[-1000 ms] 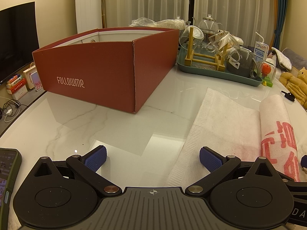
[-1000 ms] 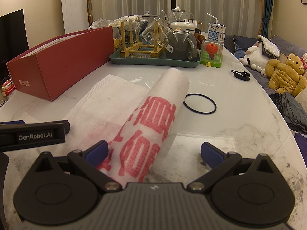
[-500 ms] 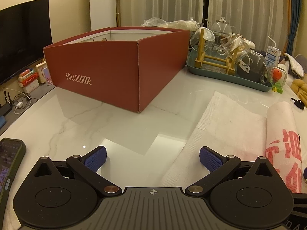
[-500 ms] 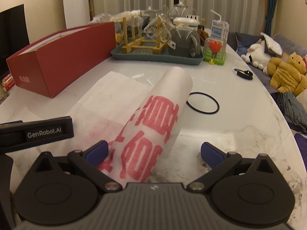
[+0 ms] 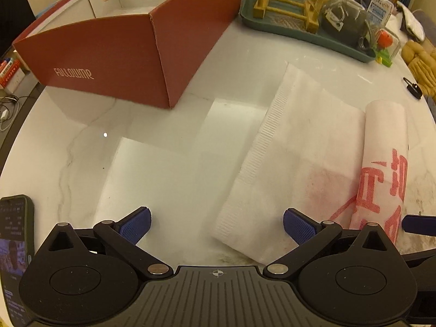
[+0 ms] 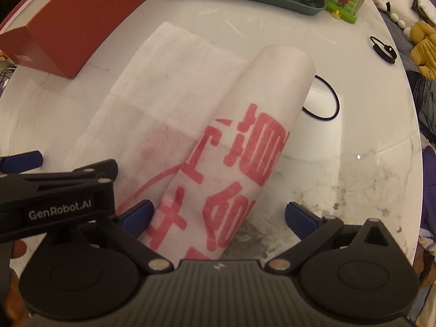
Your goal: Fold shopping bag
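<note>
i have both grippers low over the marble table [image 5: 169, 147]. my left gripper [image 5: 216, 224] has its jaws spread wide and holds nothing; its right finger sits over the near corner of the bag [image 5: 294, 163], the left finger over bare table. the bag is white with red print, lying flat on the table to the right of centre, and its right part is rolled into a loose tube [image 6: 245, 136] that runs away from me. my right gripper [image 6: 219, 216] is also spread wide, straddling the near end of that tube; its left finger [image 6: 137, 216] is just beside the tube or touching it, i cannot tell which, and the right finger stands clear of it. a red box [image 5: 122, 49] stands on the far left, apart from the bag. a black ring [image 6: 331, 100] lies just beside the tube's far end. a green tray [image 5: 308, 34] with glassware sits at the far edge. a phone [image 5: 15, 250] lies at my near left.
</note>
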